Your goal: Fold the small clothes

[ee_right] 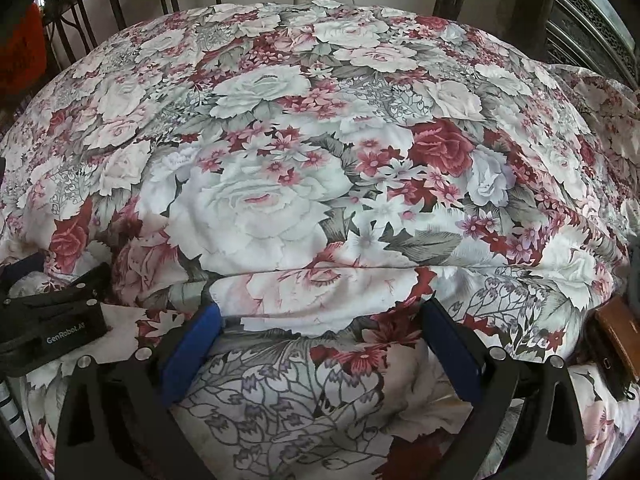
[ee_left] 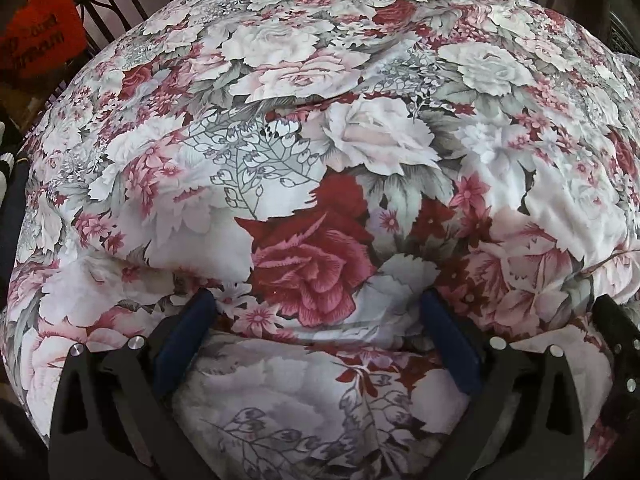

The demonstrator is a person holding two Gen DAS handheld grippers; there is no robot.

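A floral cloth with red, pink and white roses fills both views; in the left wrist view a folded edge (ee_left: 304, 100) crosses the middle, and in the right wrist view a folded edge (ee_right: 340, 270) runs just beyond the fingertips. I cannot tell a small garment from the bed cover of the same print. My left gripper (ee_left: 318, 304) is open, its blue pads resting low over the cloth, holding nothing. My right gripper (ee_right: 320, 316) is open and empty over the cloth. The left gripper's black body (ee_right: 52, 320) shows at the left of the right wrist view.
A dark metal bed frame (ee_left: 116, 4) rises behind the cloth. An orange item (ee_left: 36, 28) hangs at the far left. A brown wallet-like object (ee_right: 616, 336) lies at the right edge. A dark carved panel (ee_right: 592, 16) stands at the back right.
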